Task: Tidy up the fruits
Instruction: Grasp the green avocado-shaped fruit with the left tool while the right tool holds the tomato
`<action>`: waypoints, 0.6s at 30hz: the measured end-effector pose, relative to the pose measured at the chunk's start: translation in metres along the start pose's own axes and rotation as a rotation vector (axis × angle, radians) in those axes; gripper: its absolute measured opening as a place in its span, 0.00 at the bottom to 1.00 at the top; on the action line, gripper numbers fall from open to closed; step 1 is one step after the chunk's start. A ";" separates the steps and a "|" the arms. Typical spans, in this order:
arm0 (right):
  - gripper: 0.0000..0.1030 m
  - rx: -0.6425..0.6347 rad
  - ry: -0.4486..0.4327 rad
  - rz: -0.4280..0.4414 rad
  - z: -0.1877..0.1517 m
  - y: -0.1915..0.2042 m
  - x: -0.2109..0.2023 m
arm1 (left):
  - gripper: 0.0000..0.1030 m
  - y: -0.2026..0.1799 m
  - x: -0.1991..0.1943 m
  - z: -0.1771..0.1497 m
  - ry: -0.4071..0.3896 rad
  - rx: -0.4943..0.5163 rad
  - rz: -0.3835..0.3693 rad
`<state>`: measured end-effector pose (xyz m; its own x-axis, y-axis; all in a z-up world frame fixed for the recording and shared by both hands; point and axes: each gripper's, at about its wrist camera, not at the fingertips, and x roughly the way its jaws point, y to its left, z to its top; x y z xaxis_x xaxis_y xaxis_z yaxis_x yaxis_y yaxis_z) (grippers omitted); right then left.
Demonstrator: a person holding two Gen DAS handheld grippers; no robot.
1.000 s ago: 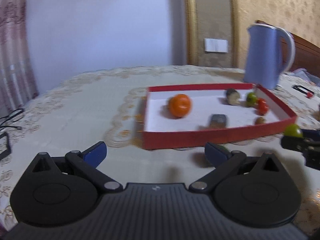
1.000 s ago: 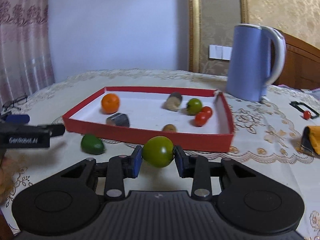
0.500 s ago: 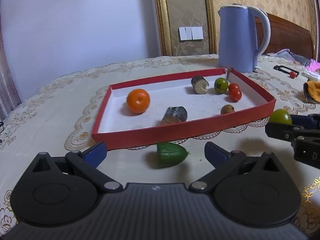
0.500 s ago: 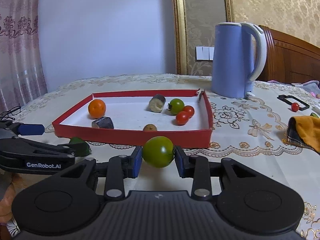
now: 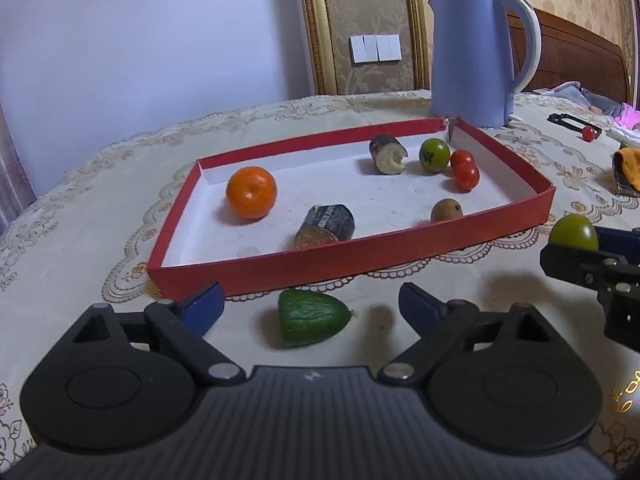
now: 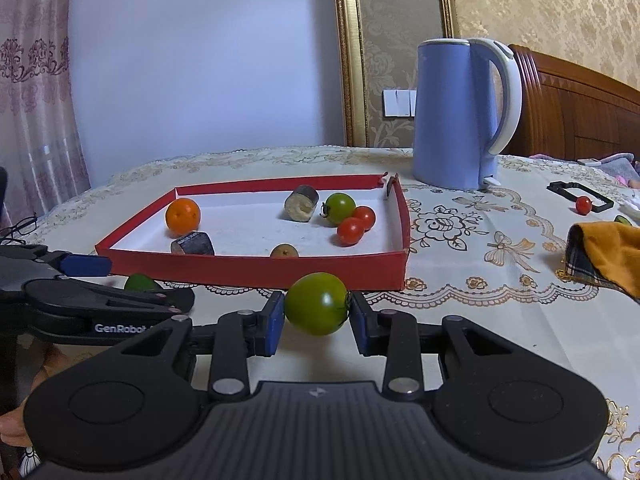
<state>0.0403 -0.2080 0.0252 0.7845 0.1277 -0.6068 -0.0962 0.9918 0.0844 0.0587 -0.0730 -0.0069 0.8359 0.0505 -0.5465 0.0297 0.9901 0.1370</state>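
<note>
A red tray (image 5: 352,250) (image 6: 256,270) holds an orange (image 5: 251,192), two dark cut pieces (image 5: 326,226), a green tomato (image 5: 434,155), two red tomatoes (image 5: 464,166) and a small brown fruit (image 5: 447,210). A green cut piece (image 5: 312,317) lies on the cloth in front of the tray, between the fingers of my open left gripper (image 5: 310,308). My right gripper (image 6: 316,316) is shut on a green tomato (image 6: 317,303), held above the cloth in front of the tray's near wall; it also shows in the left wrist view (image 5: 574,232).
A blue kettle (image 6: 460,114) stands behind the tray's right corner. An orange cloth (image 6: 608,250) lies at the right. A red tomato (image 6: 583,205) sits by a black frame (image 6: 580,196) at the far right. Glasses (image 6: 20,226) lie at the left edge.
My left gripper has swung and closed in until the green cut piece lies between its open fingers. My right gripper still holds the green tomato and has shifted slightly right along the tray.
</note>
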 end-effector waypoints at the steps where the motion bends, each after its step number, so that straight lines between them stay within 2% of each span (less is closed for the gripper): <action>1: 0.33 0.001 -0.002 -0.001 0.000 0.000 0.000 | 0.90 0.000 0.001 0.000 0.002 -0.002 -0.004; 7: 0.33 0.003 -0.008 -0.006 0.000 -0.001 -0.002 | 0.87 -0.004 0.003 0.000 0.013 0.000 -0.013; 10: 0.33 0.007 -0.016 -0.011 0.001 -0.002 -0.005 | 0.81 -0.005 0.005 0.001 0.022 -0.006 -0.023; 15: 0.33 0.006 -0.026 -0.016 0.001 -0.004 -0.009 | 0.60 -0.005 0.008 0.002 0.041 -0.023 -0.061; 18: 0.33 0.006 -0.028 -0.017 0.001 -0.004 -0.010 | 0.49 -0.007 0.007 0.003 0.035 -0.012 -0.041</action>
<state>0.0337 -0.2134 0.0321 0.8026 0.1103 -0.5862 -0.0792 0.9938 0.0785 0.0659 -0.0802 -0.0094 0.8147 0.0141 -0.5797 0.0570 0.9929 0.1042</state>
